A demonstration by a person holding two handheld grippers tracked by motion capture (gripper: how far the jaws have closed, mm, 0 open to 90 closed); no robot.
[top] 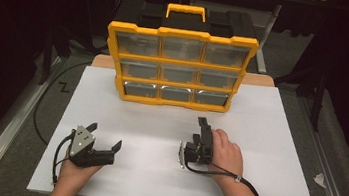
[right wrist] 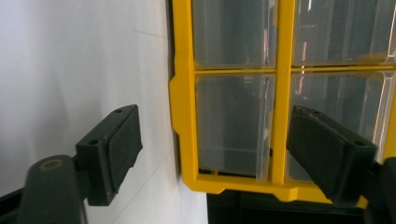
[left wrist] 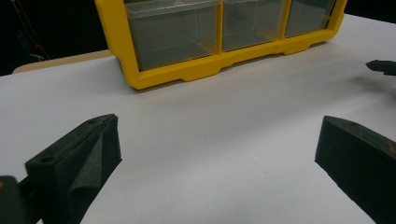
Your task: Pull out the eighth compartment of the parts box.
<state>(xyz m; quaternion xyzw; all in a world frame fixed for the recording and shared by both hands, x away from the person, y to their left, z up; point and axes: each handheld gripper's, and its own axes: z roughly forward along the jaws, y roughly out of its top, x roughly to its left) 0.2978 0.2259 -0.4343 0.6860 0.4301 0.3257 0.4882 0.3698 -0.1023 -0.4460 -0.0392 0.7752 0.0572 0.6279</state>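
— What's the right tool point(top: 202, 126) doing?
— I see it open, nothing between its jaws, aimed at the yellow drawer box point(top: 178, 68) standing at the surface's point(top: 268, 139) far edge.
— And the left tool point(top: 105, 137)?
— Open too, probably resting on the surface.

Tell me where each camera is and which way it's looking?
High view: above the person's side, looking forward and down at the white table, the yellow organizer, both hands and the left gripper and right gripper.
Left gripper view: rides the left gripper, low over the table, facing the organizer's bottom drawers; its black jaws stand open.
Right gripper view: rides the right gripper, turned sideways, facing the drawers; jaws apart.
Shared: the organizer.
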